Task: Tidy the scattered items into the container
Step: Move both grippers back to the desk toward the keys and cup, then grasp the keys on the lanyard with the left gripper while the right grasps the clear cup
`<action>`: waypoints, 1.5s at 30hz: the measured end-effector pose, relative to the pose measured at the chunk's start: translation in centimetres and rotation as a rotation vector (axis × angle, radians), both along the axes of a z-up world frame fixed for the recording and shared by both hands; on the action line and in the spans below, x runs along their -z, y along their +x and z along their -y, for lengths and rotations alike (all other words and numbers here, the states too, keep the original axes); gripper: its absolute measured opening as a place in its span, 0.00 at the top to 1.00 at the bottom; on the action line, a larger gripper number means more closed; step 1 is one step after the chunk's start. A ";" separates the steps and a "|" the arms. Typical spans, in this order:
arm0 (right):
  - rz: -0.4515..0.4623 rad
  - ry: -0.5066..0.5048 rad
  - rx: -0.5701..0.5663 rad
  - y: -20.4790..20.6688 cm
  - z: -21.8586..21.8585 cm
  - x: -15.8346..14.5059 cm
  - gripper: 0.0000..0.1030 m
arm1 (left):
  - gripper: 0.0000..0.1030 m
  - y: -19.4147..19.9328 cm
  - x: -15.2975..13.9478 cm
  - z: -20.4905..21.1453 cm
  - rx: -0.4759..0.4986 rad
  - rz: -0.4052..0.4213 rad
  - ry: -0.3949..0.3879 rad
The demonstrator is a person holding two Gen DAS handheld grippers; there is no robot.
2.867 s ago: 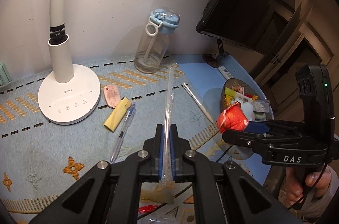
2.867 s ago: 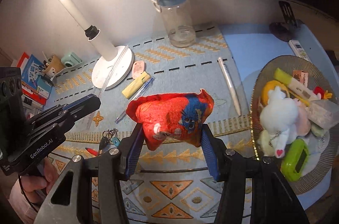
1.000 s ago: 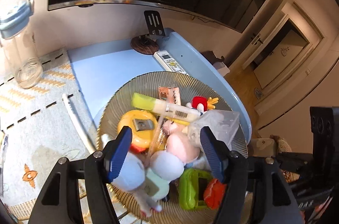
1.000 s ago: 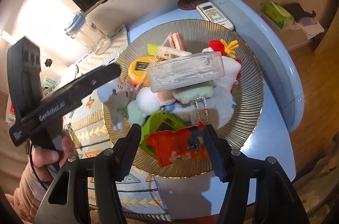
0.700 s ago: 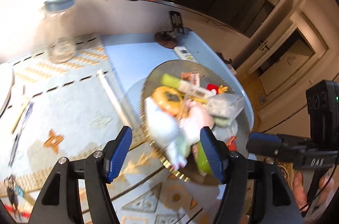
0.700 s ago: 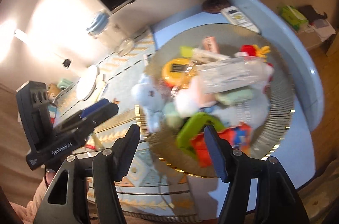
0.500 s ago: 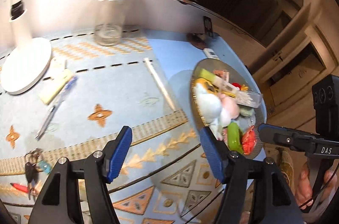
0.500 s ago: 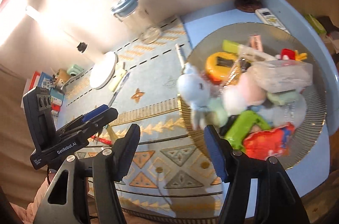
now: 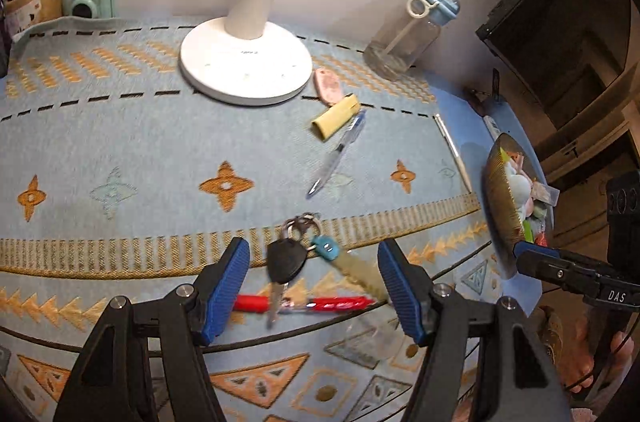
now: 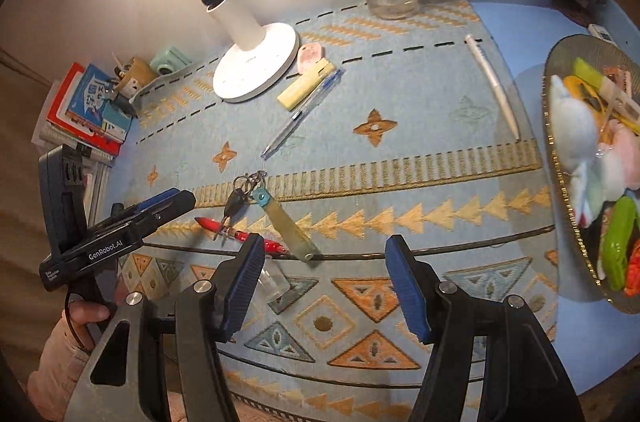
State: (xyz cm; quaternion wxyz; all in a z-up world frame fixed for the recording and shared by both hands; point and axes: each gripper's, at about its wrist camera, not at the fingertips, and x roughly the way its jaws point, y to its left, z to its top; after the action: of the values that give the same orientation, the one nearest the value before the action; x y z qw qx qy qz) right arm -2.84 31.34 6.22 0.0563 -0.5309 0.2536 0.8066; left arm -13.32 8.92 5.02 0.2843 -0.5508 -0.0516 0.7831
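— Where do the grippers stand?

— Both have their jaws apart with nothing between the pads. The left gripper (image 9: 313, 286) hangs over the bunch of keys (image 9: 289, 254) near the front edge of the patterned mat (image 9: 120, 150); the black key head and the teal tag sit just ahead of its fingertips, and the red pen (image 9: 308, 303) lies crosswise between them (under the key blade, it seems). The right gripper (image 10: 324, 286) is over bare mat just right of the keys, with the clear strip on the teal tag near its left finger (image 10: 240, 286).

— And the container?

— The ribbed dish (image 10: 560, 158) sits at the mat's right edge, well apart from both grippers, piled with soft toys, a green item and a red packet.

— What is still out?

— A blue pen (image 9: 338, 152), a yellow block (image 9: 335, 117) and a pink tag (image 9: 327, 90) just beside the lamp base (image 9: 245, 66), and a white pen (image 10: 493, 86) near the dish.
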 end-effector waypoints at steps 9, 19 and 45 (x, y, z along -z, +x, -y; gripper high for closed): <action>0.077 0.104 -0.161 -4.6 5.1 4.6 0.59 | 0.39 2.4 2.5 2.1 0.135 0.009 -0.052; 0.114 0.142 -0.309 -3.4 7.4 4.5 0.59 | 0.39 3.1 2.4 1.5 0.226 -0.099 -0.119; 0.082 0.087 -0.248 -0.8 7.9 6.8 0.67 | 0.76 1.1 4.9 -4.9 0.306 -0.213 -0.194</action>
State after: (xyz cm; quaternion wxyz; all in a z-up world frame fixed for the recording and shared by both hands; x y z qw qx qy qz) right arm -3.62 23.42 -0.60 -0.0106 -0.5877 0.1481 0.7953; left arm -12.18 13.83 0.08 0.3493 -0.4909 0.1386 0.7860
